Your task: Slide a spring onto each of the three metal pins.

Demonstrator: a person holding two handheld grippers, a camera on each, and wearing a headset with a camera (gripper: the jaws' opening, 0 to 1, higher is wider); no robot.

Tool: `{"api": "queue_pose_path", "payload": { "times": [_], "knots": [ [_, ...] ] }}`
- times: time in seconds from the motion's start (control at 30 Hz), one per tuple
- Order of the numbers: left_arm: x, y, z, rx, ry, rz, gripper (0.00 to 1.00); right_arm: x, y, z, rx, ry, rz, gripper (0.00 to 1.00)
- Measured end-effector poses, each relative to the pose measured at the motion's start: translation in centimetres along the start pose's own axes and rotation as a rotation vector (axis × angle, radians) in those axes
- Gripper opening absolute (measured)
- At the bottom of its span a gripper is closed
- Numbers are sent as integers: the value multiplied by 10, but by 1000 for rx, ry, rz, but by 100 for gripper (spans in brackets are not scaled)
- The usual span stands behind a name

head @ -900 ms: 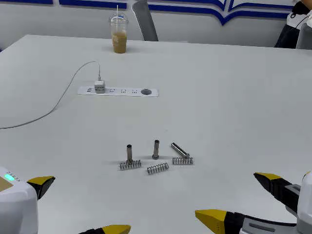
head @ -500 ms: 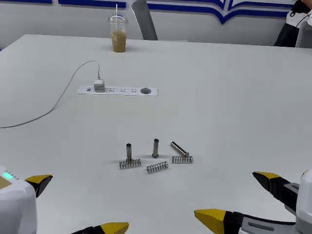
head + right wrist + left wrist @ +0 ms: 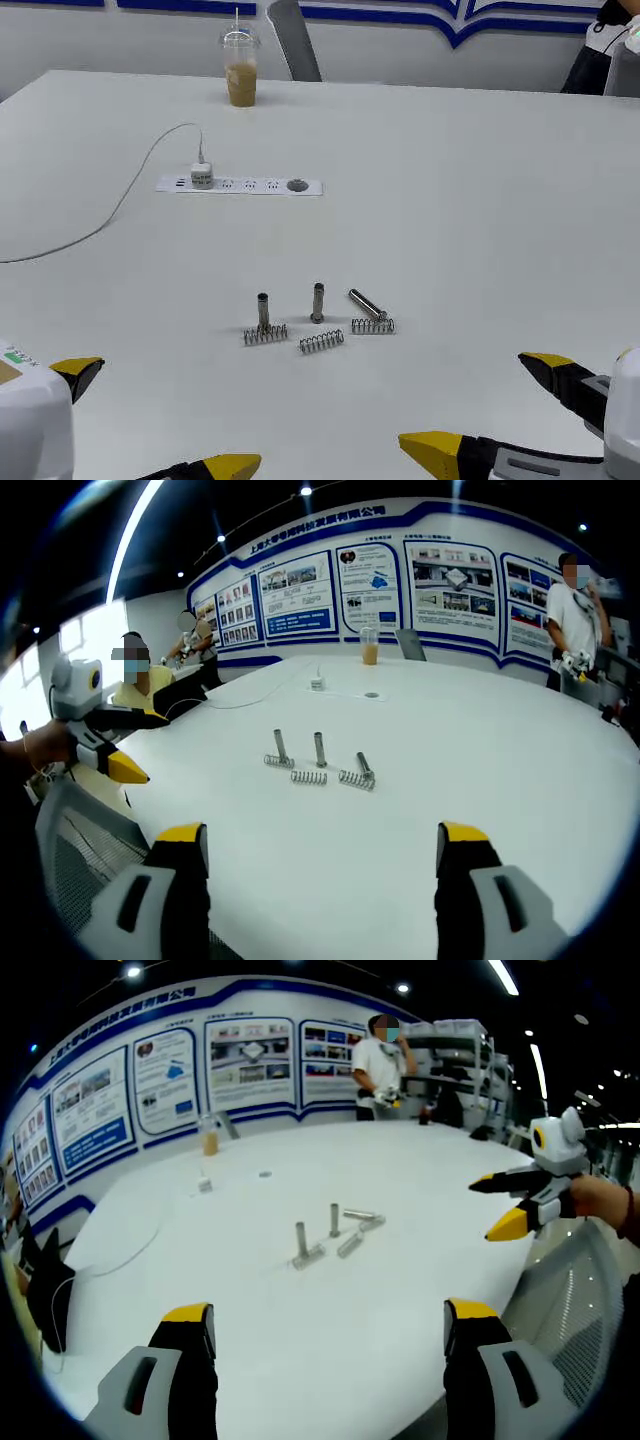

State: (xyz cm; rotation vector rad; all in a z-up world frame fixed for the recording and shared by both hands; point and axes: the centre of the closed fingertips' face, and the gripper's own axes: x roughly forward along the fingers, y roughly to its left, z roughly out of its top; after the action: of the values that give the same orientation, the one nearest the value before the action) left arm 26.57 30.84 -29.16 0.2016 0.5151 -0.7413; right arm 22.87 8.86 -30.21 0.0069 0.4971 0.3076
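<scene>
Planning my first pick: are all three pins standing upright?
No: the right pin lies on its side, while the left pin and middle pin stand.

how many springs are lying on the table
3: left spring at the foot of the left upright pin, middle spring in front of the middle pin, right spring beside the lying pin. None seem hidden.

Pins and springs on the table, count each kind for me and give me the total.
Metal pins: 3
Springs: 3
Total: 6
</scene>
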Motion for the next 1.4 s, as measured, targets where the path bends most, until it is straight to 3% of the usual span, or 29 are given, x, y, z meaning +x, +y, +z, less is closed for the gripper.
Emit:
{"api": "queue_pose_path", "payload": {
  "times": [0.77,1.4],
  "knots": [
    [5,-1,0,-2,1,5,93,9,-8,5,-4,-1,-6,93],
    [14,-5,-4,-24,-1,-11,91,41,-17,26,-8,-17,-7,81]
  ]
}}
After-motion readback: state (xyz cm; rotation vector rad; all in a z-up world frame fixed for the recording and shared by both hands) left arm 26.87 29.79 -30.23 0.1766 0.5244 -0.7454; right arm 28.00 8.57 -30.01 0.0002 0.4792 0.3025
